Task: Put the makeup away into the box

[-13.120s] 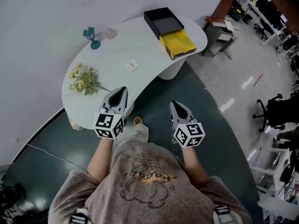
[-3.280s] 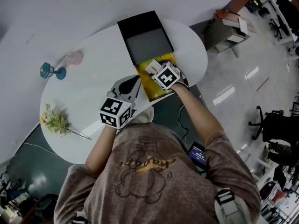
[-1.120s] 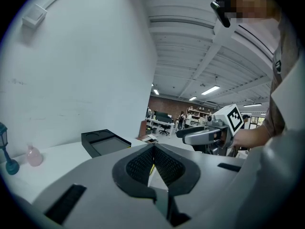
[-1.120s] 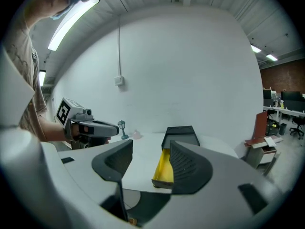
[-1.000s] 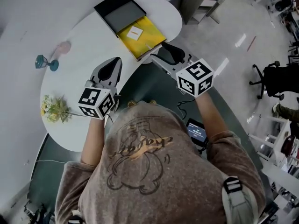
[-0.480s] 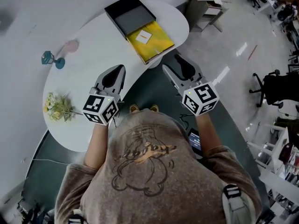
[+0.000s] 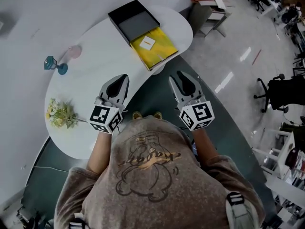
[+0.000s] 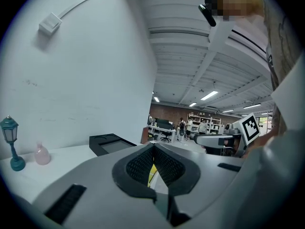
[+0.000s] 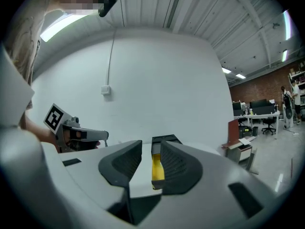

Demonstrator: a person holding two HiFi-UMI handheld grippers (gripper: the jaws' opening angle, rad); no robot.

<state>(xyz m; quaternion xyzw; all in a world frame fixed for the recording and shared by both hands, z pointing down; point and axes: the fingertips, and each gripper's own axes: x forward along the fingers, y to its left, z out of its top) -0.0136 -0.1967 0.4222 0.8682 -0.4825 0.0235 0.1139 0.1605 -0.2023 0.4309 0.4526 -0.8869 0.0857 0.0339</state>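
Observation:
The box lies at the white table's [image 7: 102, 56] far right end: a black part [image 7: 133, 20] and a yellow part [image 7: 159, 49] next to it. A small white makeup packet [image 7: 148, 43] rests on the yellow part. Both grippers hang in front of the person, short of the box. My left gripper [image 7: 123, 78] sits over the table's near edge, its jaws shut and empty [image 8: 153, 149]. My right gripper [image 7: 180, 75] is off the table over the floor. Its jaws [image 9: 151, 149] are closing, a narrow gap still shows, and nothing is between them.
A teal lamp ornament [image 7: 53, 64] and a pink bottle [image 7: 74, 51] stand at the table's far left, with a bunch of flowers [image 7: 59, 114] at its near left. Dark green floor [image 7: 152, 94] lies under the right gripper. A side cabinet [image 7: 212, 4] and an office chair [image 7: 281, 87] stand to the right.
Both grippers have drawn back toward the person. The right gripper swung from pointing at the table to pointing straight ahead, and its jaws narrowed. The packet stays on the yellow part.

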